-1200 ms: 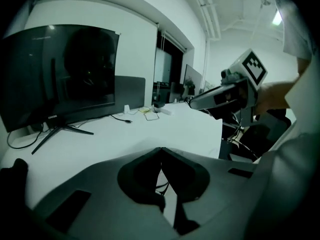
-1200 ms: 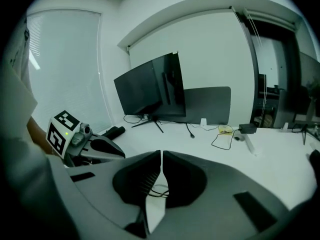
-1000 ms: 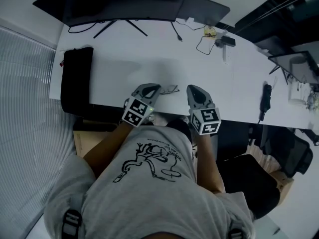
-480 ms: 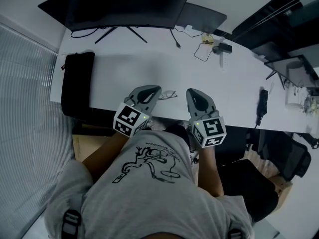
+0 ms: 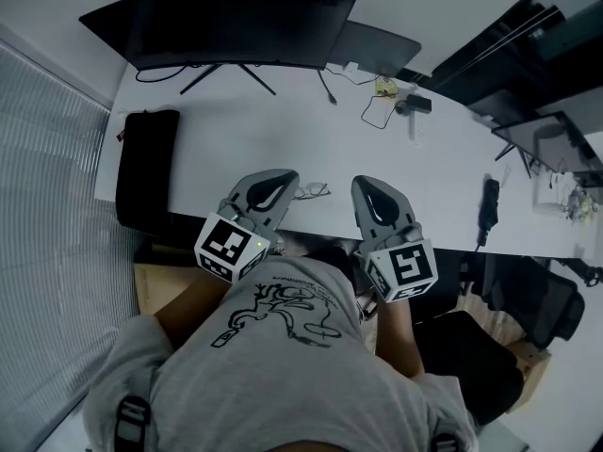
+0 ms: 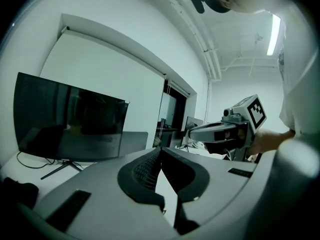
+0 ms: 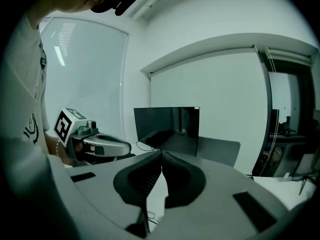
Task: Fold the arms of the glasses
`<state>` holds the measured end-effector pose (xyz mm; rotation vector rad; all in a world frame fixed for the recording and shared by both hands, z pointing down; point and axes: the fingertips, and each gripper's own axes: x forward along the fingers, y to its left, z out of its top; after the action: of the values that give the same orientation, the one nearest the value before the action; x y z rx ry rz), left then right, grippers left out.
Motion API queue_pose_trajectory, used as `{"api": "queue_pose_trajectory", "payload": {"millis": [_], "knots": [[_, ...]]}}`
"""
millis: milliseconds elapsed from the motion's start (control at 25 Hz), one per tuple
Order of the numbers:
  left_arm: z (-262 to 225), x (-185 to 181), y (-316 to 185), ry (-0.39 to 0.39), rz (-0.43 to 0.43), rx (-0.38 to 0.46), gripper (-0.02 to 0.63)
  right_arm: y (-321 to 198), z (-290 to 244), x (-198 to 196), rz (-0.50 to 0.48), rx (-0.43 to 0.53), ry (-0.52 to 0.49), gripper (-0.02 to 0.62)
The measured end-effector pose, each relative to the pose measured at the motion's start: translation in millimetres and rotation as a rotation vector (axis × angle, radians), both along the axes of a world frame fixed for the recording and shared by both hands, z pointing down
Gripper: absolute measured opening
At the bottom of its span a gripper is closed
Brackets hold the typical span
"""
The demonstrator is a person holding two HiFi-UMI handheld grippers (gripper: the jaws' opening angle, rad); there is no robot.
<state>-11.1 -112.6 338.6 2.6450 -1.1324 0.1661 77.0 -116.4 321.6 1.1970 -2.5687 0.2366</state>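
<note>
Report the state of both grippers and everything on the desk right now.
left gripper: shut, nothing between the jaws.
right gripper: shut, nothing between the jaws.
glasses: lying on the desk between the grippers, not held; arm fold too small to tell.
monitor: screen dark.
black bag: lying at the desk's left end.

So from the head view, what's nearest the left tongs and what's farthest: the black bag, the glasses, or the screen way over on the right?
From the left tongs:
1. Glasses, just right of the tips, on the table.
2. Black bag, at the table's left end.
3. Screen, far right, past the table.
</note>
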Motion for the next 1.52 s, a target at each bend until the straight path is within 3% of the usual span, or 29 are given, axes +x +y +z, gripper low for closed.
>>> {"api": "queue_pose_trajectory", "payload": {"millis": [560,1520], "knots": [[-61.8,-11.6,12.3,0.044,-0.028,0.078,0.021,17.8,-53.7,-12.3,-0.058,0.071,-0.024,0.011],[-57.7,-26.3,6.2,0.035,-0.061,0.071,0.021,8.4,-55.2,-20.5,-0.053,0.072,-0.012,0.011]]}}
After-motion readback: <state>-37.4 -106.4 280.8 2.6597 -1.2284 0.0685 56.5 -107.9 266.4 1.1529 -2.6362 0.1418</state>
